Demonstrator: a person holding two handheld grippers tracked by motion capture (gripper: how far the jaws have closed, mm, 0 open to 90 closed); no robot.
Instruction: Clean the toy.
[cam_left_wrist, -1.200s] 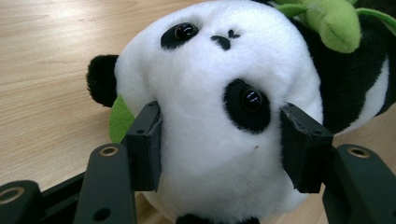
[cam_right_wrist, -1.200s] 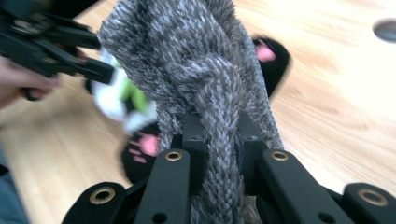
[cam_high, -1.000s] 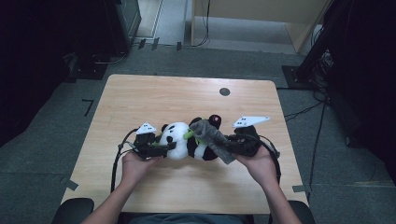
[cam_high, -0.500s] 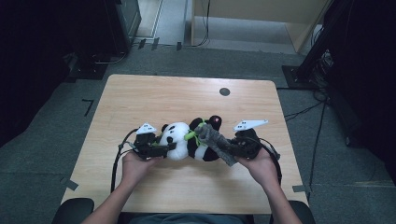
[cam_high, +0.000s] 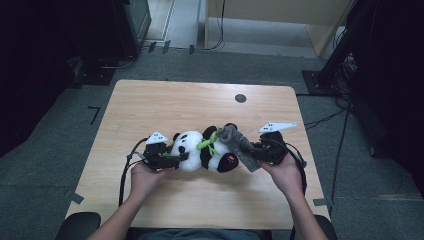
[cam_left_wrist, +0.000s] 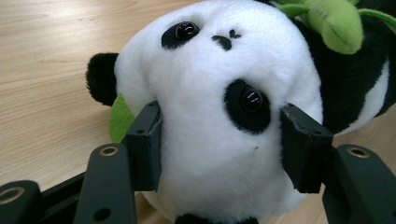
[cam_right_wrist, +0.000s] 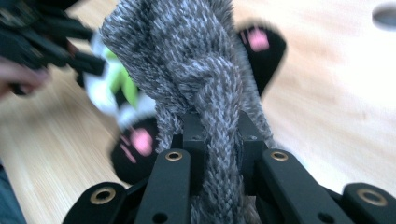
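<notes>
black jaws with brass-ringed screw holes (grey three-cornered plates on top).

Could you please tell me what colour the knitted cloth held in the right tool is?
The knitted cloth is mottled grey and white, clearest in the right gripper view.

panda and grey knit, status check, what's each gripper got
Left gripper clamped on panda head. Right gripper shut on grey knit piece by panda's feet. Table beyond holds nothing in the way.
</notes>
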